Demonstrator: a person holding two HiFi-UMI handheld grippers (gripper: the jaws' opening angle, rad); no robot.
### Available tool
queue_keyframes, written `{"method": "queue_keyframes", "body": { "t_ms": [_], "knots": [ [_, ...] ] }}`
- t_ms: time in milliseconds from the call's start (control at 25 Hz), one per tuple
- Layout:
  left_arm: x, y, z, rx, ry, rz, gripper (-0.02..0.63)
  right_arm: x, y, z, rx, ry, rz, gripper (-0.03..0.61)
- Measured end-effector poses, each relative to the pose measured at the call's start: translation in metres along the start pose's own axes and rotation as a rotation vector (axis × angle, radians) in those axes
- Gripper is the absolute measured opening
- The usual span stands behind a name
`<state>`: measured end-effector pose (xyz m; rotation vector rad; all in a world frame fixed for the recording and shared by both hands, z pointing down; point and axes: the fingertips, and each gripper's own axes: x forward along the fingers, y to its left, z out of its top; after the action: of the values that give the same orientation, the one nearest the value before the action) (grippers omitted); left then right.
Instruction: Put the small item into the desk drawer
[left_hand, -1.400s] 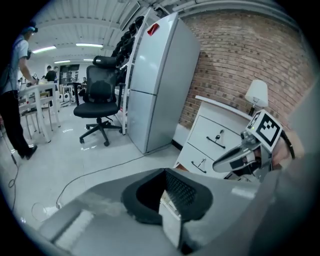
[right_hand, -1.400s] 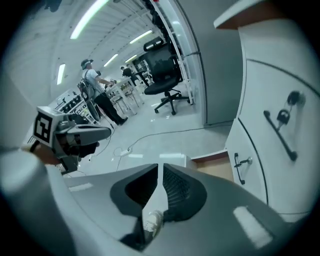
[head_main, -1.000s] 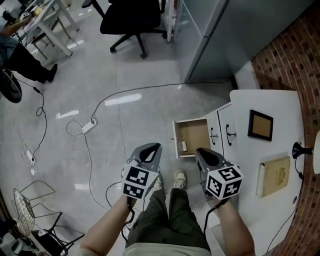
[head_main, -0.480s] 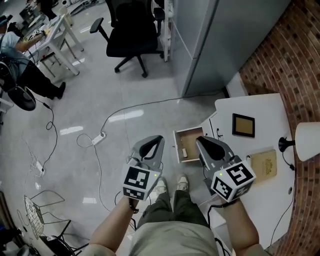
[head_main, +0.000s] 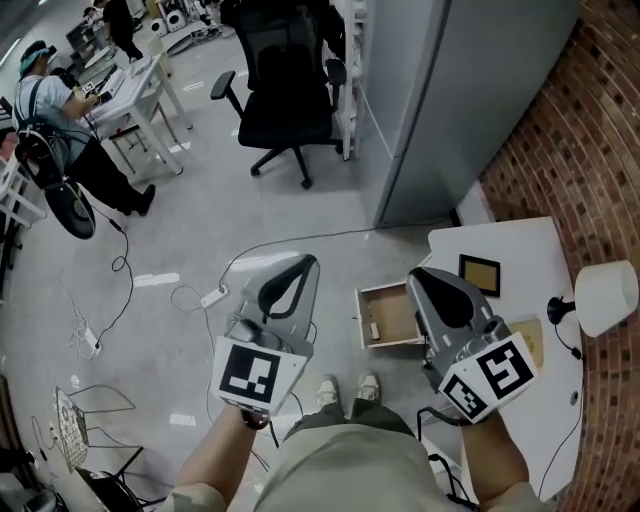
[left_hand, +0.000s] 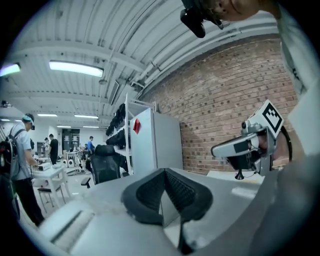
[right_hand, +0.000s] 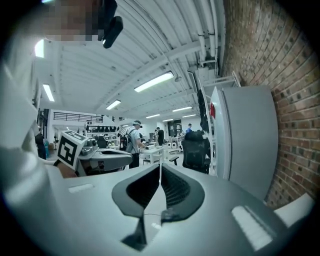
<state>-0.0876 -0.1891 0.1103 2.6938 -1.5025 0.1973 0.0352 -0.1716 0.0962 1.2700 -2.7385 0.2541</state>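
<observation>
Head view alone shows the small item (head_main: 374, 329) in the drawer (head_main: 396, 308).

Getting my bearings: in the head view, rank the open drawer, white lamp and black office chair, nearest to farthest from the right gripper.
1. Open drawer, just left of the right gripper (empty jaws closing).
2. White lamp, right, on the desk.
3. Black office chair, far ahead.
</observation>
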Motion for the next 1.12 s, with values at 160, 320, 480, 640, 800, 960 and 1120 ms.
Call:
{"method": "queue_keyframes", "body": {
  "t_ms": [160,320,480,640,800,960,1120],
  "knots": [
    [-0.022,-0.005,0.050,0.033,-0.080,0.008,0.003,-0.011,0.008,0.036,0.000,-0.061,0.029,0.005],
    [-0.032,-0.013,0.076,0.093,-0.117,0.025,0.002,-0.020,0.011,0.068,-0.063,-0.108,0.051,0.005],
    [-0.040,-0.016,0.085,0.095,-0.121,0.048,0.003,-0.028,0.018,0.088,-0.103,-0.148,0.072,0.003],
    [-0.044,-0.021,0.089,0.106,-0.120,0.056,0.003,-0.032,0.022,0.094,-0.119,-0.162,0.093,0.004],
    [-0.040,-0.025,0.088,0.108,-0.108,0.062,0.003,-0.032,0.017,0.091,-0.116,-0.157,0.104,0.004],
    [-0.035,-0.029,0.086,0.107,-0.100,0.072,0.003,-0.033,0.012,0.086,-0.111,-0.147,0.113,0.004],
    [-0.032,-0.032,0.083,0.104,-0.092,0.083,0.003,-0.035,0.006,0.082,-0.112,-0.140,0.114,0.004]
  ]
}}
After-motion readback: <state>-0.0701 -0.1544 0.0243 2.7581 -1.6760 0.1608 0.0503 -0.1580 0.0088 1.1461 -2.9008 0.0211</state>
